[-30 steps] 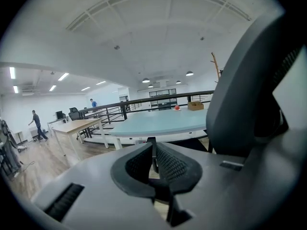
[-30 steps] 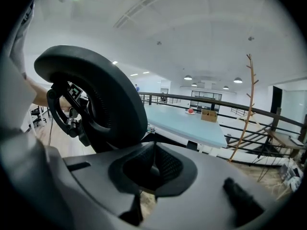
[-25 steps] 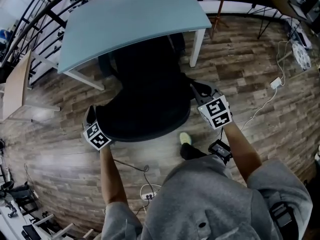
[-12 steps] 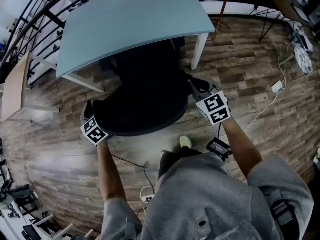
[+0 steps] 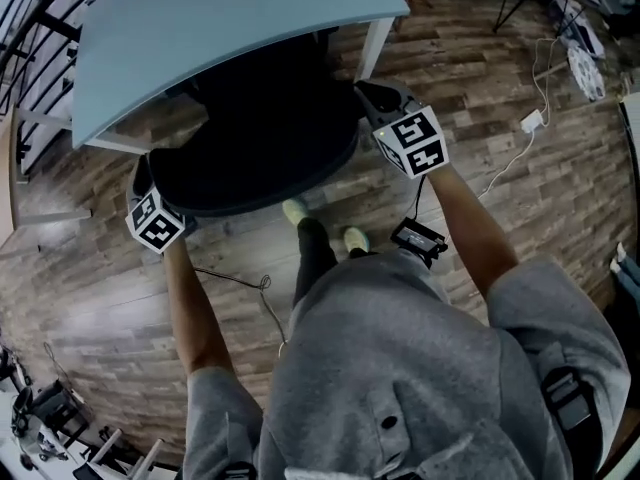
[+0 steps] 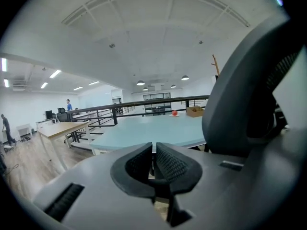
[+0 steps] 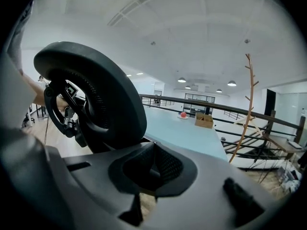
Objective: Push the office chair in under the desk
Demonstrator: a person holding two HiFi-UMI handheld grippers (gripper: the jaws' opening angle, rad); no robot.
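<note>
Wood-plank floor (image 5: 480, 78), open-plan office w/ black railing (image 6: 120, 109) & white ceiling; pale-blue desk (image 5: 220, 18) carries a red object (image 6: 174, 113) & cardboard box (image 6: 194, 111) at its far end; black office chair (image 5: 250, 138) sits partly under desk's near edge, backrest nearest the person; both arms stretched fwd, left gripper (image 6: 154, 161) at chair's left side, right gripper (image 7: 152, 169) at its right; both sets of jaws together, nothing between.

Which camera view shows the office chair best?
The head view: it shows the office chair from above, partly under the desk. The left gripper view shows only its dark edge at right; the right gripper view only its edge at left.
</note>
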